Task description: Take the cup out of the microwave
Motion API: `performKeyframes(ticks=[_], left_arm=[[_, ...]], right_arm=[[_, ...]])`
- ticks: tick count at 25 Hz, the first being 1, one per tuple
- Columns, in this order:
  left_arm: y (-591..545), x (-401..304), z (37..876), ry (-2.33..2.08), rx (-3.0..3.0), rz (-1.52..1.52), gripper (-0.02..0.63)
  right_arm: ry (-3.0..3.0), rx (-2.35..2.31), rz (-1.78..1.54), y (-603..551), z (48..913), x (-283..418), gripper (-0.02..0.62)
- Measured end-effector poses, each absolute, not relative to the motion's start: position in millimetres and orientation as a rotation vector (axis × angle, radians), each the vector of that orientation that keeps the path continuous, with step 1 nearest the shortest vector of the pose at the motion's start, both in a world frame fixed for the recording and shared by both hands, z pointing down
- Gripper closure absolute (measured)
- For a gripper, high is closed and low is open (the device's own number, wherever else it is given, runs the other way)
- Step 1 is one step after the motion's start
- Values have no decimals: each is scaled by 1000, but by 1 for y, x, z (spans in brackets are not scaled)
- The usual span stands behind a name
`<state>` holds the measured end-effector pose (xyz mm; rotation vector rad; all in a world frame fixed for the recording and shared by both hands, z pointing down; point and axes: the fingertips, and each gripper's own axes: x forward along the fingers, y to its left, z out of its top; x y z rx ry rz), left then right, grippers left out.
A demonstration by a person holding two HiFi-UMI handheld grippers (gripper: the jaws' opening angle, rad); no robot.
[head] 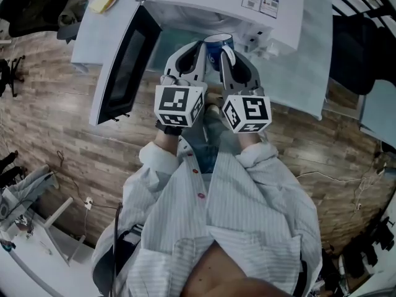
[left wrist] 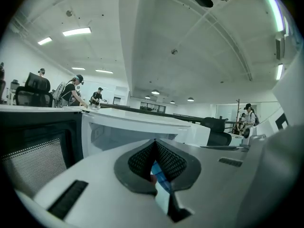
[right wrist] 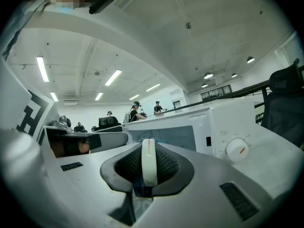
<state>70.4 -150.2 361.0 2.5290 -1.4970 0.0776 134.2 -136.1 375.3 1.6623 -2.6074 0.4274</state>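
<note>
Item: blue cup (head: 218, 42), at the open front of the white box microwave (head: 260, 5), pinched at its wall by the left gripper (head: 202, 49) and at the opposite side by the right gripper (head: 226, 53). Only the right gripper view shows its white handle (right wrist: 148, 163) clamped between the pads, and the round control knob (right wrist: 236, 149). Only the head view shows the dark-windowed door (head: 124, 73) swung out left and a yellow oblong object (head: 103, 0) on the white table (head: 303, 73)

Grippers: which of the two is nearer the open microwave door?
The left gripper; the door stands open beside it, while the right gripper sits on the dial side. Both clamp the cup.
</note>
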Motion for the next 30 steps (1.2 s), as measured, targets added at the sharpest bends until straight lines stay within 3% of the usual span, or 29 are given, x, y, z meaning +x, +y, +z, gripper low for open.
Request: performKeyframes(ticks=[30], left_arm=[[-106, 90, 275, -1370, 2702, -9, 597]], right_arm=[[-2682, 1751, 389, -94, 280, 160, 523]])
